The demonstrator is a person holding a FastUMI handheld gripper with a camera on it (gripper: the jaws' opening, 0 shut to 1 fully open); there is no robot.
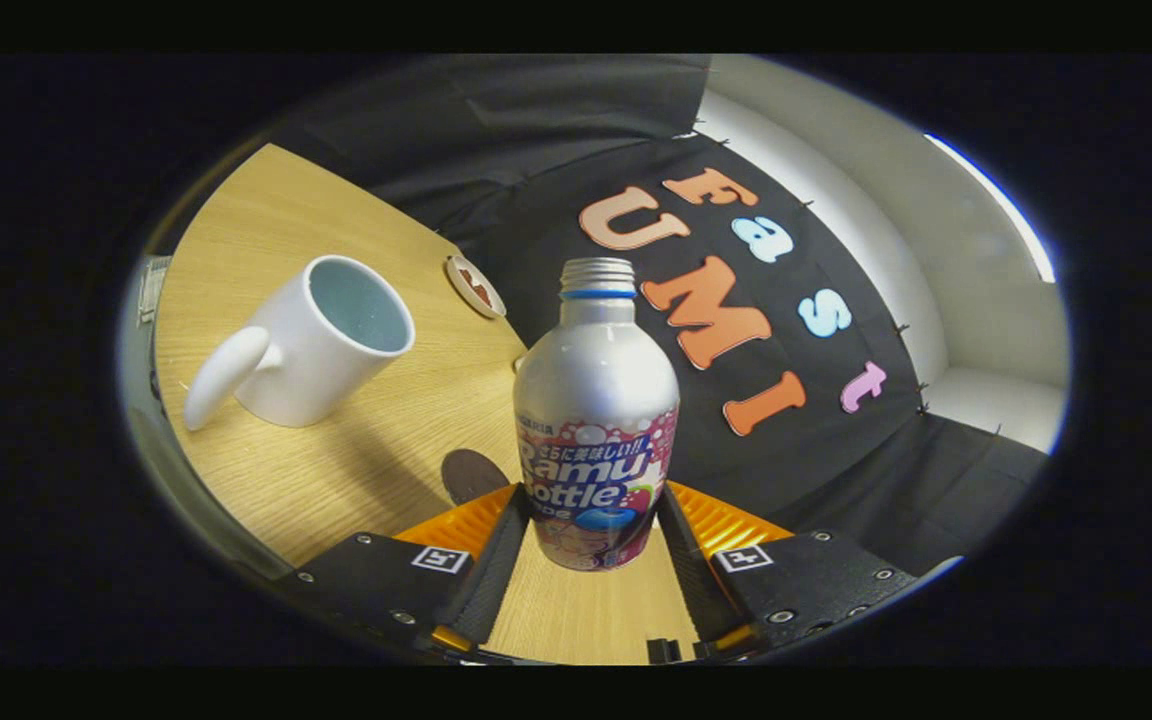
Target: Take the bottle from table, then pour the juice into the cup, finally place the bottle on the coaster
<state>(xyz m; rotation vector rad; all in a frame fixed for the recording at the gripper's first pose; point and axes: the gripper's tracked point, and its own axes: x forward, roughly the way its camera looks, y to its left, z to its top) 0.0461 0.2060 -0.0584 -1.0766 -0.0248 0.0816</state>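
A silver bottle (596,400) with a colourful label and an open threaded neck stands between my fingers, cap off. My gripper (591,500) is shut on its lower body, one finger pressing each side of the label. A dark oval shadow (466,475) lies on the wooden table (386,470) beside the left finger. To the left, beyond the fingers, a white mug (326,340) stands with its mouth open and its handle pointing away from the bottle. A small round coaster (476,286), pale rim and brown centre, lies on the table past the mug, near the wall.
The whole scene appears tilted in this view. The black cloth wall (496,130) runs close behind the table's far edge. To the right, a white wall (896,230) rises behind the cloth. Bare wood lies between the mug and the bottle.
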